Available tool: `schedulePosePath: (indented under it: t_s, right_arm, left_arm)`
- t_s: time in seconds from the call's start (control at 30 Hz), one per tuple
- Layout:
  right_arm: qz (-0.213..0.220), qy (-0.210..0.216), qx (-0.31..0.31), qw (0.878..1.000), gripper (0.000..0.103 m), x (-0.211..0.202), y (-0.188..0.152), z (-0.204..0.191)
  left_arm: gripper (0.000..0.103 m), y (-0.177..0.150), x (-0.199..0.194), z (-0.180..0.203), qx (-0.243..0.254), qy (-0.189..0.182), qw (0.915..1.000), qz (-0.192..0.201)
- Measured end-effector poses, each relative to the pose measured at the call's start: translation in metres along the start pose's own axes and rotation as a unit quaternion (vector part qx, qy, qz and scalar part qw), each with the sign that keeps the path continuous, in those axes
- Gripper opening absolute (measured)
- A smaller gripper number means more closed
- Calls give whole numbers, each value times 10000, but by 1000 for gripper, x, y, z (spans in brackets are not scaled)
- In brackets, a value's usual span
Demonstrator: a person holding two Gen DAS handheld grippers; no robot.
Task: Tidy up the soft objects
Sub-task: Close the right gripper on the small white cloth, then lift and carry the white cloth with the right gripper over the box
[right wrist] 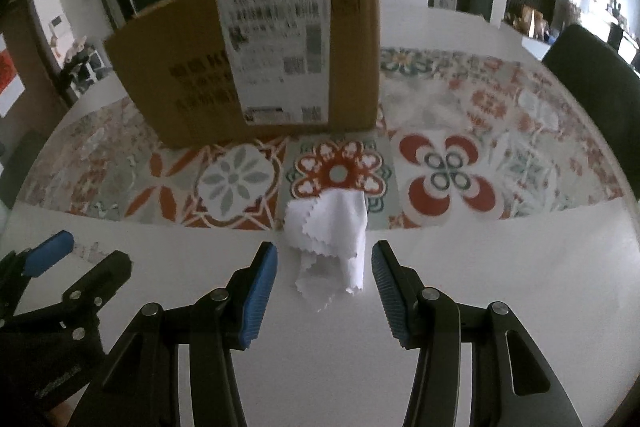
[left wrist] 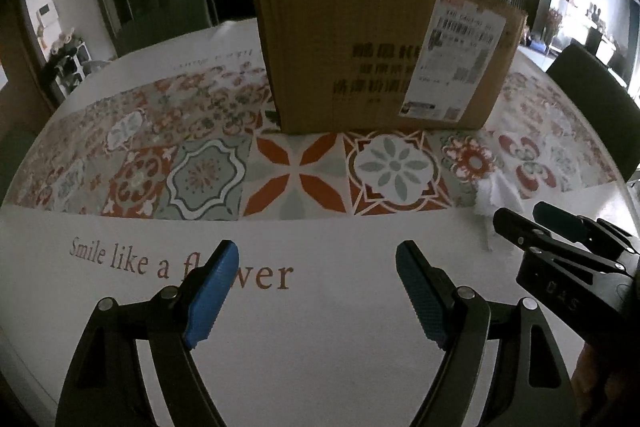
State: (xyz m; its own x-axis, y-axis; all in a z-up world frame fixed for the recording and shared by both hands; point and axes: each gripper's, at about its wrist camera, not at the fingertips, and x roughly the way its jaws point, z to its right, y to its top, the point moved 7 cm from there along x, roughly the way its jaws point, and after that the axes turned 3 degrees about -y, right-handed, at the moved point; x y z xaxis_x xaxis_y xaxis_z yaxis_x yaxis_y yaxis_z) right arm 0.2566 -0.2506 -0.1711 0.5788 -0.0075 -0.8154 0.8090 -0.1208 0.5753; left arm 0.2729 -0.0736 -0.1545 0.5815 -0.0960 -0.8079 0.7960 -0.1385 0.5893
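Right gripper: jaws spread wide, blue ribbed pads facing each other, nothing pinched; it hovers low over the white margin of the table mat. Between and just ahead of its fingertips lies the white cloth.

White cloth: small, crumpled, zigzag-cut edges; it straddles the border where the patterned tiles meet the plain margin (far end on a red flower tile, near end on white). It touches neither pad. From the left wrist view only a corner of it shows beyond the other gripper.

Left gripper: jaws likewise parted, empty, poised above the printed line "Smile like a flower" (one finger covers part of the last word). It sits to the left of the right gripper, well apart from the cloth.

Cardboard box: brown, upright on the tile pattern behind the cloth, with a white shipping label and dark printed characters on the near face.

Dark chair back: at the table's far right edge.
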Motion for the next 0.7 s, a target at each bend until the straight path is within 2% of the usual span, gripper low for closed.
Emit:
schedulePosePath:
  t_s: [0.4, 0.47, 0.63, 0.7]
  right_arm:
    - [-178, -149, -172, 9996, 47, 33, 4, -5]
    - [-171, -183, -248, 9994, 42, 35, 6, -7]
    - [-154, -108, -206, 9996, 18, 36, 8, -5]
    - [-138, -74, -191, 9997, 14, 35, 8, -3]
  left_arm:
    - [81, 5, 20, -5, -22, 124, 9998, -161]
    - [81, 6, 21, -5, -41, 127, 9998, -177]
    - [81, 7, 22, -3, -33, 89, 9998, -177]
    - [81, 8, 21, -2, -36, 71, 9998, -163]
